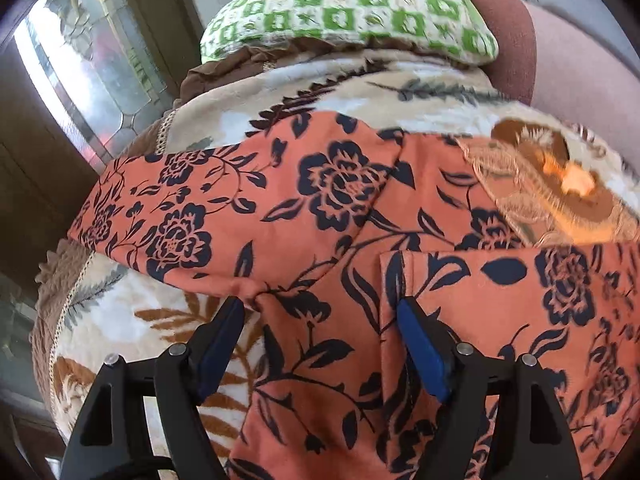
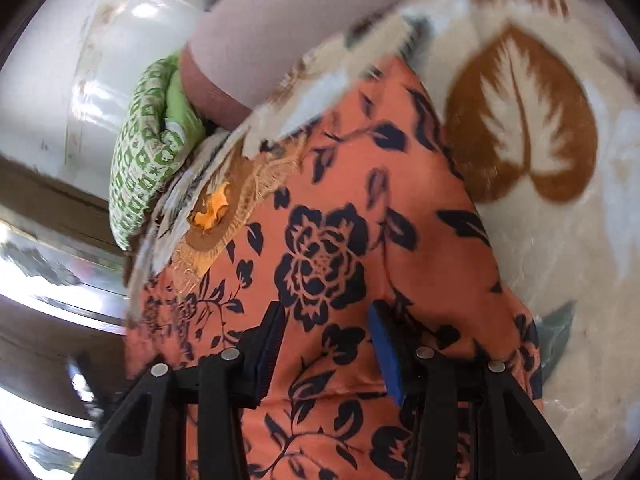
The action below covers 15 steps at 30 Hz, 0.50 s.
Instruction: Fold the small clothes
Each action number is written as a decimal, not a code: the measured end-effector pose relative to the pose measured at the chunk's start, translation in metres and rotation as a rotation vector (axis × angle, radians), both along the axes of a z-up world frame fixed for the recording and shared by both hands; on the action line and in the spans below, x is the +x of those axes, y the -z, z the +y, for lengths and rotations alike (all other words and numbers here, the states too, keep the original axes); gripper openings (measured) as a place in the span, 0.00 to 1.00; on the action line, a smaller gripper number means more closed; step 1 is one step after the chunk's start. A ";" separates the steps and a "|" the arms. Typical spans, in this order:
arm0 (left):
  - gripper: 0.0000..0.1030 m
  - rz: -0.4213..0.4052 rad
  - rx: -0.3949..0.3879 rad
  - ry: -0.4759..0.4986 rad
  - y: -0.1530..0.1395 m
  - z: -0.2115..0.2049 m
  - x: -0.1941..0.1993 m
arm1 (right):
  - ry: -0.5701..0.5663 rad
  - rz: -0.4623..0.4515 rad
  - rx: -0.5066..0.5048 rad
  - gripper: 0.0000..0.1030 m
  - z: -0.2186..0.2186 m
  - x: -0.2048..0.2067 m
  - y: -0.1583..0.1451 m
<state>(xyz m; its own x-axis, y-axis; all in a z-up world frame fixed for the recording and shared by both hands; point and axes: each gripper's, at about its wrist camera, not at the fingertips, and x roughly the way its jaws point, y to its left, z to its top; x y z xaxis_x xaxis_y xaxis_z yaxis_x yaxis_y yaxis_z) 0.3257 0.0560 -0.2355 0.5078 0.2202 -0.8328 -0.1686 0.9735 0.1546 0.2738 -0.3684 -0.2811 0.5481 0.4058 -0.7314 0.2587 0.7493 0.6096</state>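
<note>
Our left tongs [image 1: 320, 312] sit nearest the lens, spread wide w/ nothing pinched; the orange floral garment [image 1: 328, 208] lies under & ahead of them. A folded edge of it runs up beside the right-side pad, a bunched hem sits near the left-side pad. Our right tongs [image 2: 328, 320] are spread partway, not gripping; only flat garment [image 2: 340, 248] shows btwn the pads. The garment rests on a leaf-print blanket [image 2: 560, 240] over the bed. Beyond the tongs, past the cloth's lace collar [image 1: 532, 196], we see a green checked pillow [image 1: 352, 4].
</note>
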 end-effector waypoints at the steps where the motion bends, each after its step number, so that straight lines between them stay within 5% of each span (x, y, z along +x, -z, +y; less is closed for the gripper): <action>1: 0.77 -0.016 -0.008 -0.012 -0.006 0.005 -0.003 | -0.015 -0.009 -0.002 0.48 0.004 0.000 -0.006; 9: 0.82 -0.157 -0.135 -0.135 -0.057 0.079 -0.039 | -0.137 -0.164 -0.032 0.52 0.061 -0.015 -0.047; 15: 0.82 -0.113 -0.342 -0.349 -0.051 0.210 -0.056 | -0.248 -0.144 -0.046 0.52 0.111 -0.017 -0.041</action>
